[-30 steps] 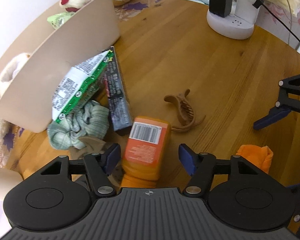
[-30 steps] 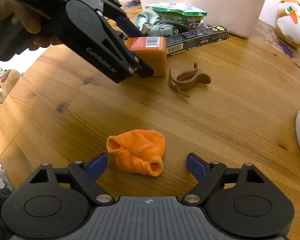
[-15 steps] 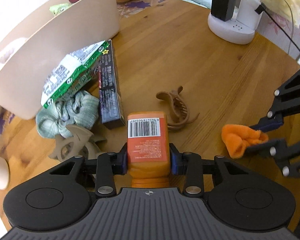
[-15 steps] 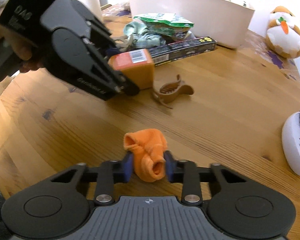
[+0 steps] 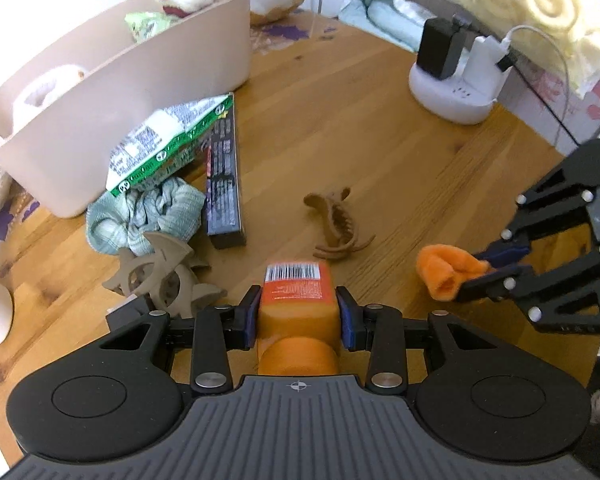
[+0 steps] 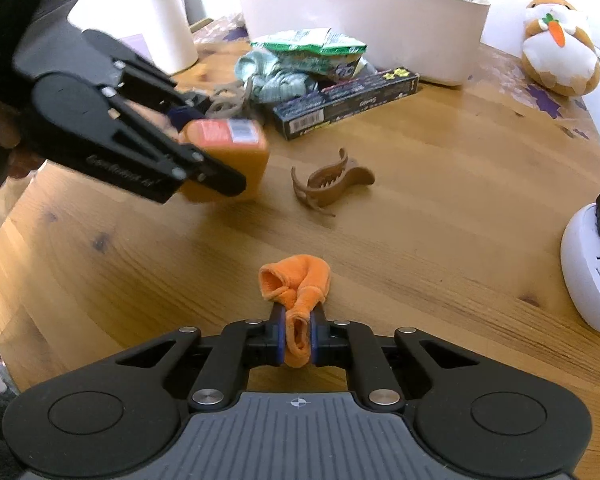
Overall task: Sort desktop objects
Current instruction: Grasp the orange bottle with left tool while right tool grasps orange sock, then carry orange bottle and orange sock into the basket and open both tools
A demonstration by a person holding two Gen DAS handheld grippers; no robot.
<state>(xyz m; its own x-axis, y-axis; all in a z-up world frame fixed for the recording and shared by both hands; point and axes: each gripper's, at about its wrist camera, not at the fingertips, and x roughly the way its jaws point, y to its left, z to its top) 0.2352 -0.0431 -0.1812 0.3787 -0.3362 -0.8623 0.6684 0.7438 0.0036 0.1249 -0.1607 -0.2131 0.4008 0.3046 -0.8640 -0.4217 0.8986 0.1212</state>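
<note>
My left gripper (image 5: 298, 320) is shut on an orange bottle (image 5: 296, 292) with a barcode label, lifted just off the round wooden table (image 5: 340, 128). From the right wrist view the same bottle (image 6: 228, 160) hangs in the left gripper (image 6: 212, 164) at the left. My right gripper (image 6: 297, 336) is shut on a crumpled orange cloth (image 6: 296, 284), also seen at right in the left wrist view as orange cloth (image 5: 444, 272). A brown hair claw (image 5: 336, 224) lies between them on the table.
A beige bin (image 5: 100, 92) with plush toys stands back left; against it lie a green snack bag (image 5: 160, 144), a dark long box (image 5: 224, 176), a green scrunchie (image 5: 148, 212) and a second tan claw (image 5: 160, 276). A white power hub (image 5: 456, 80) sits back right.
Both grippers closed: the left on the orange bottle, which then rose off the table, the right on the orange cloth, pinching it narrow.
</note>
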